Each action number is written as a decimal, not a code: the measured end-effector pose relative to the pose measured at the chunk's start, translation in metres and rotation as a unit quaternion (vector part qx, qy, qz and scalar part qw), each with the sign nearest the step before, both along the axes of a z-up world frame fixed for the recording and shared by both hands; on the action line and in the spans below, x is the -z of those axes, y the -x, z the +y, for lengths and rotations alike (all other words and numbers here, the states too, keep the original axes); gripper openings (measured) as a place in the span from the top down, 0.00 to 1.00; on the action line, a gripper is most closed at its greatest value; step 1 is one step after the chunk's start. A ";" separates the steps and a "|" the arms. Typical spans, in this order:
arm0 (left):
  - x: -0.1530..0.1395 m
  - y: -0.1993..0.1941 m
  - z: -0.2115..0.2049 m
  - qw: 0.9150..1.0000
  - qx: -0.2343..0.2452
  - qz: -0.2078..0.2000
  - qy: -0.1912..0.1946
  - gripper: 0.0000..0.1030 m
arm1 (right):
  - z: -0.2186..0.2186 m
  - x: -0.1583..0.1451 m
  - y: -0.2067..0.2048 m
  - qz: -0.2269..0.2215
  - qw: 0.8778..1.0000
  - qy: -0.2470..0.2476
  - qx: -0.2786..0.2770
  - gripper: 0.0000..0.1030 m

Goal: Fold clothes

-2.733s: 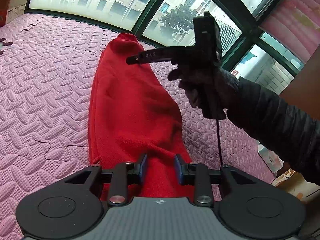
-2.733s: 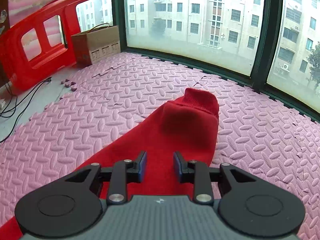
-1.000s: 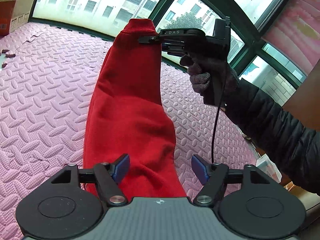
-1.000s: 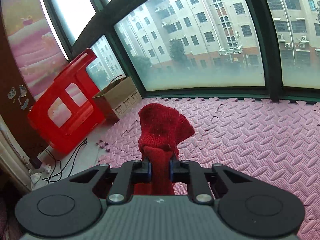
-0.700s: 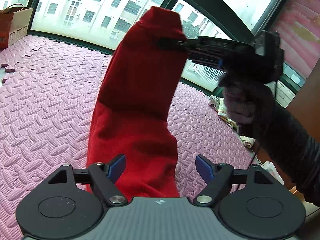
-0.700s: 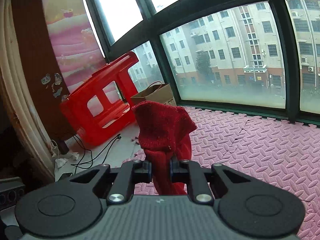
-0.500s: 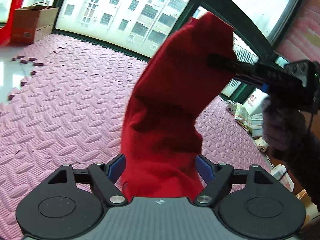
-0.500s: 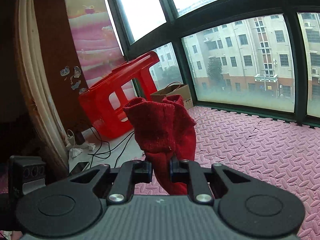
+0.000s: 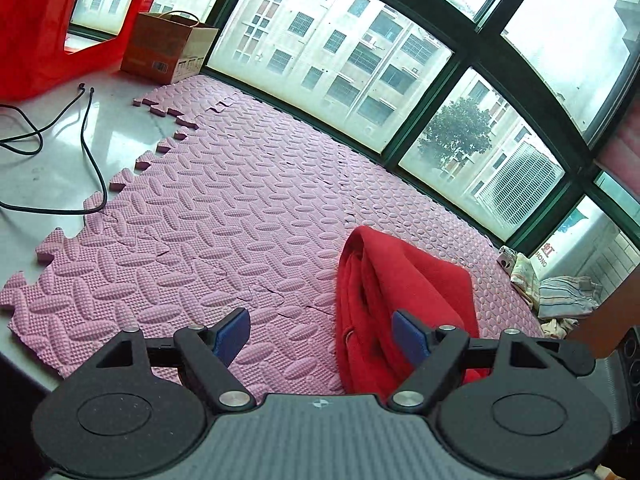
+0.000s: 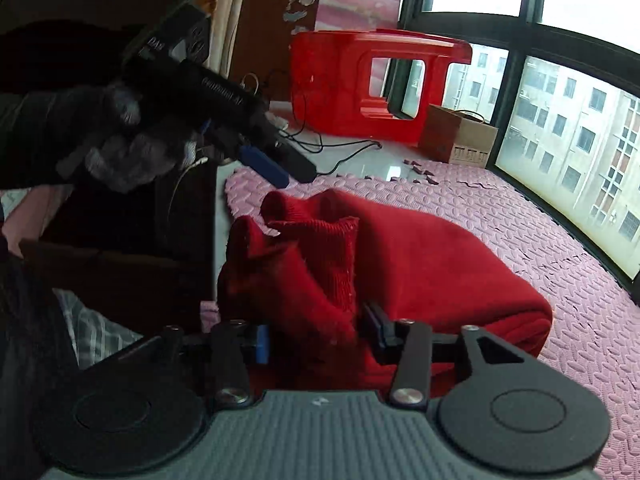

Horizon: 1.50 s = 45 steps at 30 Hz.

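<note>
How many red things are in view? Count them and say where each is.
2. The red garment lies bunched on the pink mat, between the open jaws of the right gripper; the red stool sits beside the paper bag. More may be hidden.

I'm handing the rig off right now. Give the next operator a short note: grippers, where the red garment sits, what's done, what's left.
Left gripper: open, empty, beside the garment.
Right gripper: open, the ribbed cuff bunched between its fingers, not clamped.
Red garment: on the pink foam mat, doubled over, fold edge toward the windows.
Done: one fold over.
Left: cuff end stands rumpled; flatten it, then probably fold again and square up.
</note>
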<state>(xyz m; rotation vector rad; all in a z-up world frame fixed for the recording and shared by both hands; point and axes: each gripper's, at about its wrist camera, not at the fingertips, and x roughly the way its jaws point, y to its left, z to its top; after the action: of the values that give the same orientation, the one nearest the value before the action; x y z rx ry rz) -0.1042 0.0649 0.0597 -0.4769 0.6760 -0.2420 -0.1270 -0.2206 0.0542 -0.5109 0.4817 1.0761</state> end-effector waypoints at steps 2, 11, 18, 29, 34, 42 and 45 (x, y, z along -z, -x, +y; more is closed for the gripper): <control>-0.003 0.004 -0.003 1.000 0.007 -0.006 0.002 0.22 | -0.004 -0.003 0.008 0.009 1.000 -0.001 0.004 0.45; -0.032 0.002 -0.029 0.997 0.049 -0.065 0.004 0.29 | -0.029 -0.039 -0.009 0.118 0.982 -0.121 0.084 0.44; -0.049 -0.005 -0.045 0.993 0.070 -0.094 0.011 0.34 | -0.008 -0.023 -0.012 0.109 0.986 -0.094 0.082 0.59; -0.073 -0.013 -0.056 0.986 0.103 -0.127 0.009 0.34 | -0.012 -0.048 0.010 0.034 0.996 -0.042 0.070 0.93; -0.053 -0.024 -0.076 0.986 0.140 -0.092 0.022 0.34 | 0.000 -0.031 0.026 0.020 0.999 0.016 0.039 0.93; -0.012 -0.042 -0.106 0.979 0.196 -0.023 0.046 0.46 | -0.012 -0.023 0.031 0.029 0.999 -0.002 0.044 0.90; 0.000 -0.036 -0.101 0.979 0.196 -0.012 0.062 0.47 | -0.029 -0.029 0.026 0.050 0.997 -0.018 0.064 0.90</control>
<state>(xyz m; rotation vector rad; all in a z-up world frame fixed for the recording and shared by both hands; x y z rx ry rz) -0.0678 -0.0357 0.0593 -0.4554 0.7309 -0.6637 -0.1535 -0.2494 0.0835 -0.3892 0.5747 0.9890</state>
